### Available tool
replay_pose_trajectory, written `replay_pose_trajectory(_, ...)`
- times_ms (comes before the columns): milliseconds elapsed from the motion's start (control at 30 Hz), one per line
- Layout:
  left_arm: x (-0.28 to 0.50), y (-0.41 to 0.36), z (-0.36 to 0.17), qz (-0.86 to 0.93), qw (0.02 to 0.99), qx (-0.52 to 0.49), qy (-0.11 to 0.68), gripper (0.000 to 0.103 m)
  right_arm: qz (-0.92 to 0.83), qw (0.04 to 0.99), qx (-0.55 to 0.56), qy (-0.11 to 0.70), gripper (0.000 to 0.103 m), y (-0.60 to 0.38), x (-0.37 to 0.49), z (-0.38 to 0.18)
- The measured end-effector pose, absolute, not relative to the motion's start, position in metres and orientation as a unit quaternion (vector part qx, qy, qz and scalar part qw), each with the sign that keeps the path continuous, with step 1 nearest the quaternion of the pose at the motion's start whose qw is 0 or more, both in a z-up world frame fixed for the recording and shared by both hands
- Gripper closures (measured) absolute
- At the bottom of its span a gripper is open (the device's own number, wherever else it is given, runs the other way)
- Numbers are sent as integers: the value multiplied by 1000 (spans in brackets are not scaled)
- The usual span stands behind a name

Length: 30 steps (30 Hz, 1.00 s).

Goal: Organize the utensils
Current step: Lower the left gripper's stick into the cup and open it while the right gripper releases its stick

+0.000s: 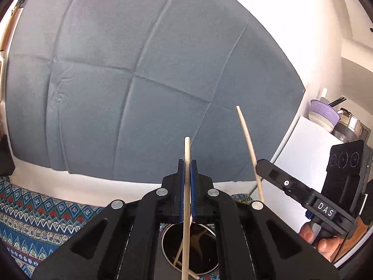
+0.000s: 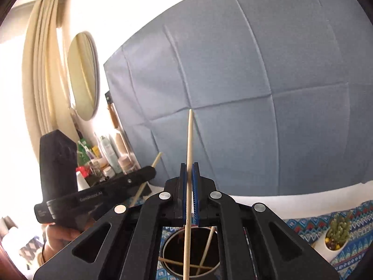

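The left gripper (image 1: pixel 187 163) has its jaws clamped on a pale, slender wooden chopstick (image 1: pixel 186 186) that runs lengthwise between them, tip rising toward the frame's middle, tail dropping toward the round, dark-mouthed holder cup (image 1: pixel 202 273) directly beneath. The right gripper (image 2: pixel 189 165) grips a second pale wooden chopstick (image 2: pixel 189 151) the same way, above the same cup (image 2: pixel 170 247); both hands sit about equally near it. Count: two chopsticks held, one per gripper; roughly three more lean inside the cup, which stands on the patterned blue counter cloth (image 1: pixel 35 214)
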<state>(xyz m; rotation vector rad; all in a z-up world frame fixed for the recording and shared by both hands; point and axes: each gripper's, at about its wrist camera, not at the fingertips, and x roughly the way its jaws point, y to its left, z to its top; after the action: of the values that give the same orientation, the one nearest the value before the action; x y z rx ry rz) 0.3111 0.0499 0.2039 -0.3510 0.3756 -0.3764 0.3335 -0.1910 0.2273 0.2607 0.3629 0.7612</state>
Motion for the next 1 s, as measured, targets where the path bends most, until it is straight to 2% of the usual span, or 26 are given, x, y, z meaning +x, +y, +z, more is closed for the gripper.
replay_pose_trajectory(367, 310, 33, 184, -235, 957, -165, 28, 98, 358, 911, 189, 75, 99, -189, 345, 178)
replay_pose_trajectory(467, 298, 35, 174, -236, 955, -174, -41, 98, 361, 908, 200, 73, 99, -190, 350, 164)
replay_pose_trajectory(767, 297, 29, 176, -262, 947, -166, -87, 98, 359, 903, 225, 76, 99, -189, 363, 139)
replay_pose_trajectory(1000, 293, 21, 163, -256, 951, -151, -84, 98, 353, 909, 208, 81, 99, -186, 357, 133)
